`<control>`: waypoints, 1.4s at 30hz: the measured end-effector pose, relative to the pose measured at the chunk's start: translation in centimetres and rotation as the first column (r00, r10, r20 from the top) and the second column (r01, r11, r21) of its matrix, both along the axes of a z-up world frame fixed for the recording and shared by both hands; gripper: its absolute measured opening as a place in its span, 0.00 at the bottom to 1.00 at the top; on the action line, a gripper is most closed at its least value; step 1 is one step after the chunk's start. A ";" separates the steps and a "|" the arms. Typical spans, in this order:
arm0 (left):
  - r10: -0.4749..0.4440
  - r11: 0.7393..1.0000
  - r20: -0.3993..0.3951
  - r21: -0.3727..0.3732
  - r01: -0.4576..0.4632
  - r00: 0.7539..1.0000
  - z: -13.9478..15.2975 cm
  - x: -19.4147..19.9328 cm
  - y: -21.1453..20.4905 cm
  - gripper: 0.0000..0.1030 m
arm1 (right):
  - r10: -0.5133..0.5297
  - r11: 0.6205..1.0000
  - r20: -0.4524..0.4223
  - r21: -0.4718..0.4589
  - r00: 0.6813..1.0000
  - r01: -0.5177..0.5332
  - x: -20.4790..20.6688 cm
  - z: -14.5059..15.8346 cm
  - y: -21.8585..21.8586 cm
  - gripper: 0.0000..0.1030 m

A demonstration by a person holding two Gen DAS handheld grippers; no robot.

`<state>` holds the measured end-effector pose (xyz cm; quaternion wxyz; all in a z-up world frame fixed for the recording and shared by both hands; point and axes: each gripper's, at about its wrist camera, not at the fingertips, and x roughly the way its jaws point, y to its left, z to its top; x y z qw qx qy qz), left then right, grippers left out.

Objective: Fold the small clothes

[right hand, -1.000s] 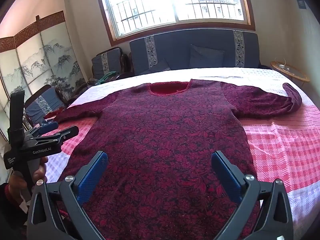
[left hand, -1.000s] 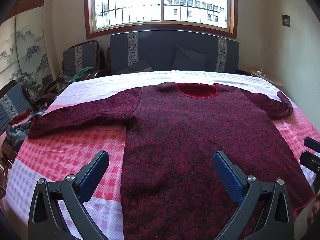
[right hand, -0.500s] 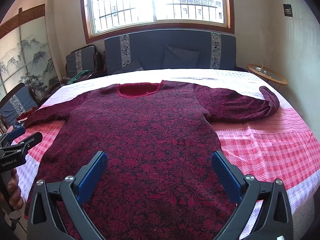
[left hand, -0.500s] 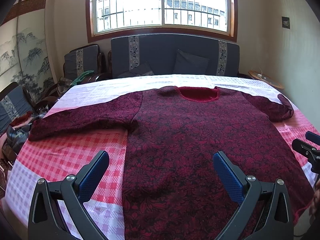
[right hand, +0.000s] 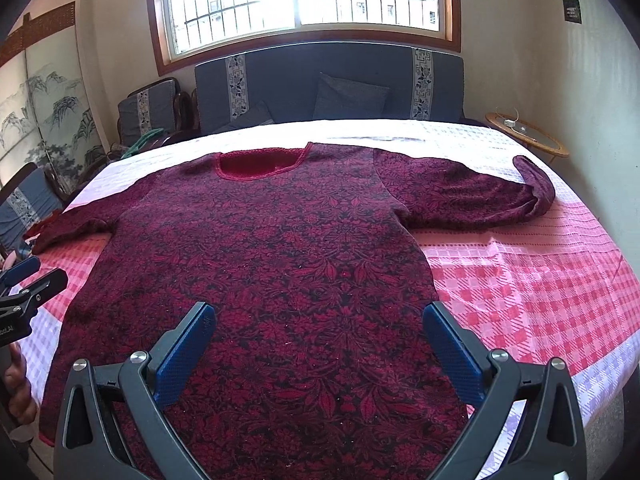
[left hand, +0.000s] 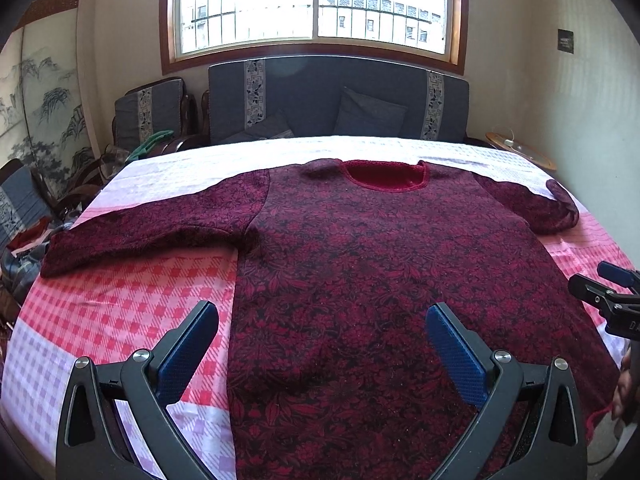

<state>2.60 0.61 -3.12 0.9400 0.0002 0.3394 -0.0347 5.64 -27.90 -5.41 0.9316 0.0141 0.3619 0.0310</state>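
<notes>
Over the last second the two views had swung. The right gripper (right hand: 320, 336) had turned so that the sweater (right hand: 276, 264) sat squarely ahead of it instead of off to one side, and the left gripper (left hand: 322, 340) had drawn back a little, so the garment's neck lay farther up its view. In the right camera the left gripper had slid from a raised spot at 9 o'clock down to the frame edge (right hand: 24, 292); in the left camera the right gripper showed at 3 o'clock (left hand: 612, 292). I judged this to be lining up before the first fold, with no cloth yet taken.

Both tools had their jaws spread wide, the blue pads (left hand: 188, 352) well apart and holding nothing; they hovered over the hem end of the sweater and no touch could be seen.

The sweater lay flat, face up, on the checked pink bedspread (right hand: 540, 280), neckline (right hand: 260, 166) toward 12 o'clock and the hem at 6 o'clock near the tools. It was dark red with a floral pattern and a plain red lining showing inside the neck. One sleeve (left hand: 140, 232) stretched straight out toward 9 o'clock; the other sleeve (right hand: 480, 196), toward 3 o'clock, had its cuff (right hand: 536, 180) curled back up. That curl would probably need smoothing before the sleeve folded in.
</notes>
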 end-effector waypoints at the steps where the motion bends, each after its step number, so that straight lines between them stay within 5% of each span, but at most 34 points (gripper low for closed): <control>1: 0.001 1.000 0.000 0.001 -0.001 1.000 -0.1 0.1 0.0 1.00 | -0.002 1.000 -0.004 0.000 1.000 0.002 0.2 -0.1 -0.1 1.00; 9: 0.011 1.000 0.014 0.009 -0.011 1.000 -1.3 1.4 -0.1 1.00 | -0.026 1.000 -0.023 0.007 0.999 0.026 1.5 -0.5 -1.8 1.00; 21: 0.021 0.996 0.075 -0.090 -0.014 0.997 -2.3 3.6 0.2 1.00 | -0.051 0.999 -0.033 0.005 0.998 0.051 3.2 -1.2 -3.0 1.00; 42: -0.004 1.000 0.091 -0.025 0.006 0.996 -3.8 3.1 -1.0 1.00 | -0.070 0.997 -0.042 0.026 0.997 0.071 4.9 -2.1 -5.1 1.00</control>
